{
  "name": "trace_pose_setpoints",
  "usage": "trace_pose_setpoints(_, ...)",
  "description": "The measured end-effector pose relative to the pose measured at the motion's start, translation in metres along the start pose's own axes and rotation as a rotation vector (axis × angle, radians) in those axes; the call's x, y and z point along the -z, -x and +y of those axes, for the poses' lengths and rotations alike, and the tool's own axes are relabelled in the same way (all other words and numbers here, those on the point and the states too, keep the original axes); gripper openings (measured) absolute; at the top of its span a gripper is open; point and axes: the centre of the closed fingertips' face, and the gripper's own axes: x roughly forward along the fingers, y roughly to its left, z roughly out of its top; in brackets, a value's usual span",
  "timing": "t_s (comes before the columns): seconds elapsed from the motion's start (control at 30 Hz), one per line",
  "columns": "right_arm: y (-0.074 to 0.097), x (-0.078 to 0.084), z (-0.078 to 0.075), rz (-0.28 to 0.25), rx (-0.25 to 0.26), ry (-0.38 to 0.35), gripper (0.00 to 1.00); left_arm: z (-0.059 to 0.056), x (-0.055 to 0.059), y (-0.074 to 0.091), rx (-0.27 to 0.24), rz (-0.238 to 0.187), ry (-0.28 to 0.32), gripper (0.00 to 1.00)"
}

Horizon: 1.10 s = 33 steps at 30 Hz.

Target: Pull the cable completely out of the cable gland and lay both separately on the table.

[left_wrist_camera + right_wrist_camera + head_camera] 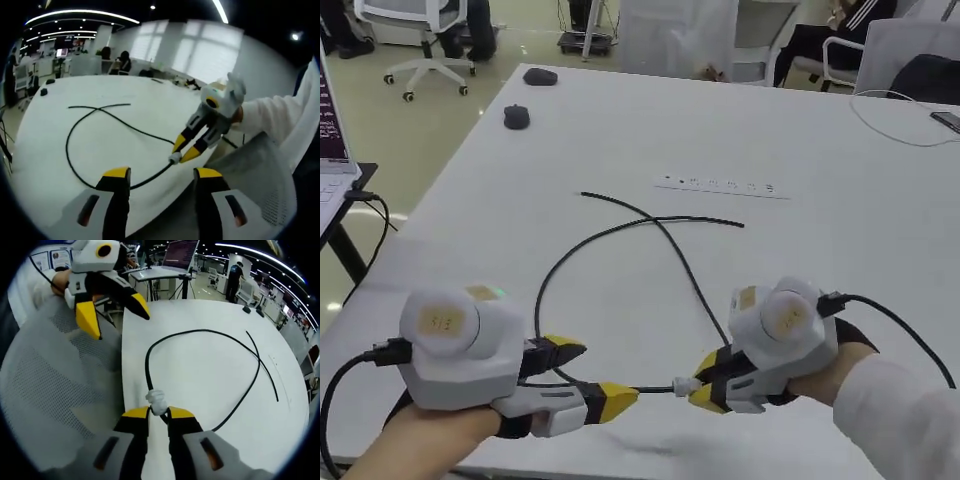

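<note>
R hand-held gripper (159, 413) tight on cable gland (157, 401)

No text, brand, number or sign can be read in any view. Markings exist but are illegible: a row of small dark marks on a pale strip (715, 186) lying toward the far edge of the worktop (620, 130), faint print on the tan label (440, 322) atop the left tool (610, 372), and blurred sheets (60, 259) on a wall in the right gripper view. The laptop screen (328, 120) off the worktop's left edge shows lines too small to make out.
</note>
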Motion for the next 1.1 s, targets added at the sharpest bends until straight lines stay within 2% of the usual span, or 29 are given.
trace_pose_setpoints(0.1,0.008,-0.015,0.005,-0.015,0.001,0.017,0.11,-0.003,-0.003,0.001,0.008,-0.011,-0.023,0.47)
trace_pose_setpoints(0.17,0.011,-0.020,0.007,-0.021,0.004,0.026,0.11,-0.005,-0.005,0.001,0.022,-0.022,-0.019,0.46)
trace_pose_setpoints(0.23,0.018,-0.033,0.010,-0.043,0.008,0.042,0.11,-0.008,-0.011,0.002,0.051,-0.048,0.011,0.45)
trace_pose_setpoints(0.33,0.028,-0.046,0.014,-0.070,0.016,0.065,0.11,-0.012,-0.016,0.003,0.066,-0.068,-0.009,0.45)
trace_pose_setpoints(0.63,0.044,-0.066,0.030,-0.105,0.020,0.150,0.11,-0.028,-0.027,0.005,0.147,-0.100,-0.013,0.39)
trace_pose_setpoints(0.73,0.049,-0.071,0.033,-0.124,0.023,0.162,0.11,-0.035,-0.030,0.007,0.193,-0.099,-0.036,0.37)
trace_pose_setpoints(0.83,0.054,-0.075,0.035,-0.135,0.031,0.170,0.11,-0.040,-0.030,0.008,0.235,-0.077,-0.068,0.33)
trace_pose_setpoints(0.97,0.062,-0.080,0.040,-0.147,0.035,0.193,0.11,-0.044,-0.035,0.006,0.256,-0.073,-0.101,0.25)
trace_pose_setpoints(1.1,0.069,-0.086,0.045,-0.159,0.040,0.217,0.11,-0.053,-0.039,0.006,0.290,-0.076,-0.136,0.25)
